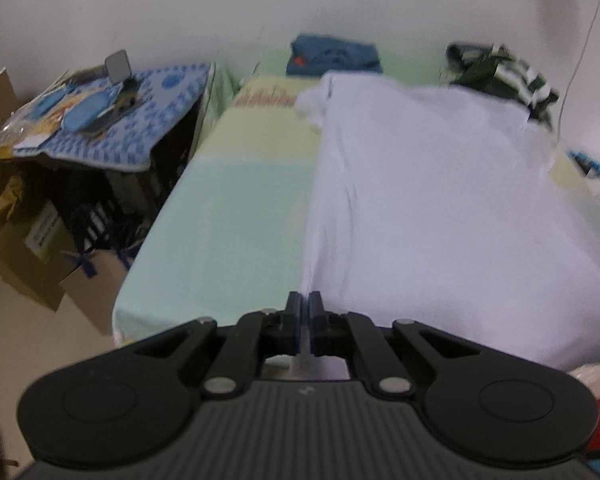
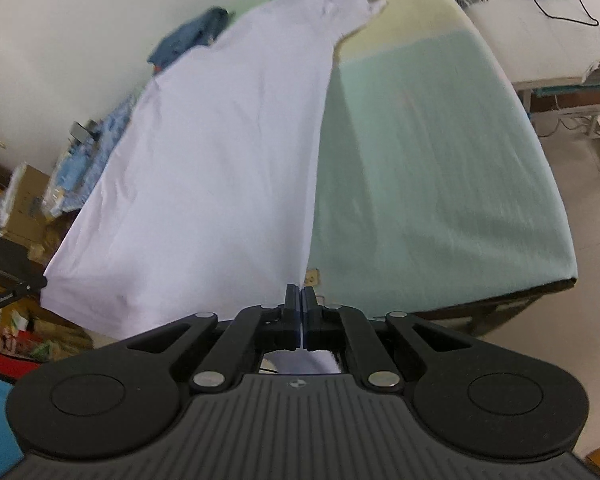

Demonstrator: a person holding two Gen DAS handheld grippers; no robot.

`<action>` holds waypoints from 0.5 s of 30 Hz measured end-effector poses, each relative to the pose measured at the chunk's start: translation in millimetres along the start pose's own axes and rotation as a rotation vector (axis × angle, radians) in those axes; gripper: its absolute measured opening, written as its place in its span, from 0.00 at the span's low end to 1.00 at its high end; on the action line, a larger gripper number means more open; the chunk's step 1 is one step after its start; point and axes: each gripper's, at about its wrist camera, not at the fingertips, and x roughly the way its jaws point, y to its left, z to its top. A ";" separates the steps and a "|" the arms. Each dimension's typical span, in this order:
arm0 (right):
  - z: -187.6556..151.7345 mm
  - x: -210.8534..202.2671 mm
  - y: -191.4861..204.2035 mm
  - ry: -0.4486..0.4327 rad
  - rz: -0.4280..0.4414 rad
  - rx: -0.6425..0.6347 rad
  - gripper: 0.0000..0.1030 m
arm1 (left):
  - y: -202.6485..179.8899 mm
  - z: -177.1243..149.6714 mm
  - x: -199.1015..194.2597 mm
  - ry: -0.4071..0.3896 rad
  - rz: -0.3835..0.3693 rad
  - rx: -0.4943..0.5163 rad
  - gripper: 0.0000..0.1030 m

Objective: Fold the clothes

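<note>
Left gripper [image 1: 304, 300] clamped on the near hem corner of a white T-shirt [image 1: 432, 200]; right gripper [image 2: 301, 294] likewise pinched shut on the opposite hem corner of the same T-shirt [image 2: 220, 152]. Stretched away from both grippers along a green-and-yellow padded table [image 1: 224, 216], collar end farthest. Likely the spreading or first-fold step: hem held taut, ready to be carried toward the shoulders and laid down evenly, both corners moving together. Bare green surface [image 2: 432, 184] beside the shirt for folding. Folded blue garment [image 1: 334, 56] and striped dark garment [image 1: 504, 74] at the far edge; cluttered side table [image 1: 112, 112] and boxes just past the left edge.
</note>
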 end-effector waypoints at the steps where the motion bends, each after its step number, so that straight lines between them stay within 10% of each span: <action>1: 0.0 2.2 0.6 0.007 -0.013 -0.010 0.01 | 2.4 -5.4 6.6 0.020 0.010 -0.006 0.00; 7: 6.9 7.3 0.6 0.043 -0.091 -0.038 0.07 | 20.9 -22.9 22.4 0.085 0.048 -0.005 0.02; 15: 55.3 10.1 46.2 -0.112 -0.106 -0.241 0.09 | 0.1 33.0 40.9 -0.050 -0.004 0.099 0.13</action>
